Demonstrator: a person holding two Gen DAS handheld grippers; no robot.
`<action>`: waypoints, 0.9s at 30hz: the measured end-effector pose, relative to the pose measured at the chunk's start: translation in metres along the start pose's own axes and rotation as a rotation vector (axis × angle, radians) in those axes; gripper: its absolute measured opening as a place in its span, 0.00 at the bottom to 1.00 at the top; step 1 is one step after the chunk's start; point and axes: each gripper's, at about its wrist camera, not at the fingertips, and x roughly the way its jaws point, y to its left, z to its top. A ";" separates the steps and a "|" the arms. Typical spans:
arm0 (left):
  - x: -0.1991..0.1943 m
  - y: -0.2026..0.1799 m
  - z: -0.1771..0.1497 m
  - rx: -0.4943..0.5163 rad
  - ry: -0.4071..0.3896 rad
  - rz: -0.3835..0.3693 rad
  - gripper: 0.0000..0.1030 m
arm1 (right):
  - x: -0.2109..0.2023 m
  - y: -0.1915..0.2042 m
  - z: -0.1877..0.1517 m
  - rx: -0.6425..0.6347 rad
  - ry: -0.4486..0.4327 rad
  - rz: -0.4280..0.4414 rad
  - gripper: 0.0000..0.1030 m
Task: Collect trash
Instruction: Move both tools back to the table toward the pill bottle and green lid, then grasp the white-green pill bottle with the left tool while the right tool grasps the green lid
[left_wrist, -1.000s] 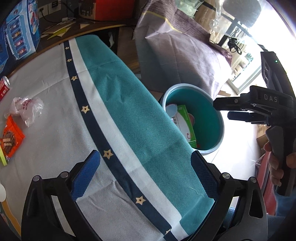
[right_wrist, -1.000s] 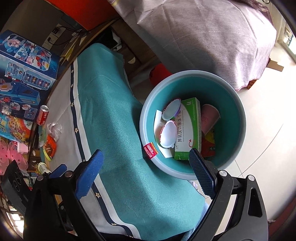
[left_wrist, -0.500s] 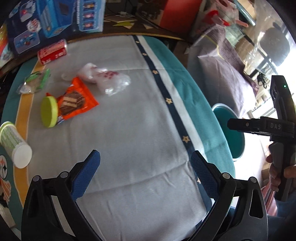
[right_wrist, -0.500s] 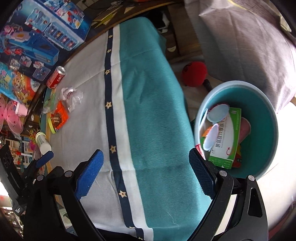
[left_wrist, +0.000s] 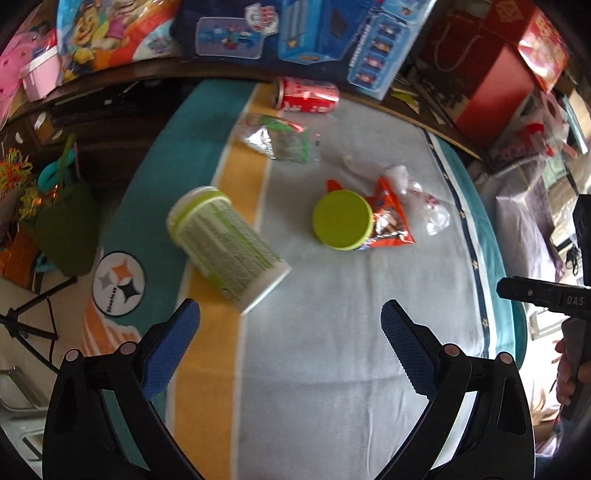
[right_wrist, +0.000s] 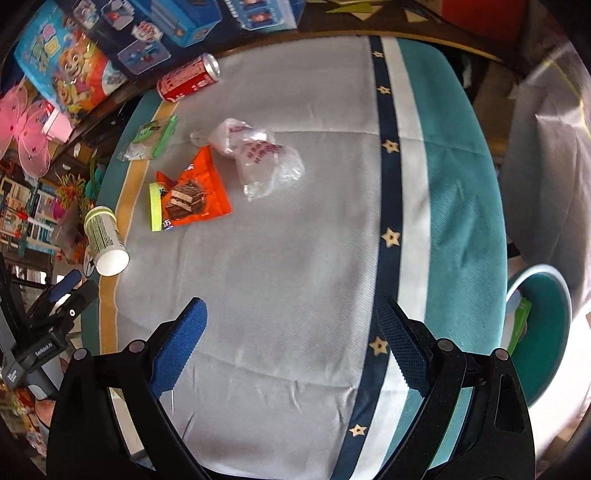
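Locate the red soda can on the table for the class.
The red soda can lies on its side at the table's far edge, beside the blue toy boxes, just beyond the green-and-clear wrapper; the right wrist view shows it upper left.

The left gripper (left_wrist: 290, 325) has its jaws spread wide, nothing between the blue pads (left_wrist: 168, 349), which reach up from the seven and five o'clock corners of its own view. The right gripper (right_wrist: 291, 328) is likewise spread wide and holds nothing. In the left wrist view the right one's black body shows at three o'clock (gripped from below by a hand (left_wrist: 572, 373) at four o'clock).
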 end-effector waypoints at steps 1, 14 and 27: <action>0.001 0.009 0.002 -0.023 0.004 0.005 0.96 | 0.002 0.006 0.003 -0.010 0.003 -0.005 0.87; 0.047 0.043 0.035 -0.165 0.036 0.046 0.94 | 0.023 0.059 0.021 -0.220 -0.002 -0.153 0.87; 0.026 0.071 0.010 -0.042 0.042 0.011 0.61 | 0.045 0.149 0.030 -0.592 -0.077 -0.175 0.87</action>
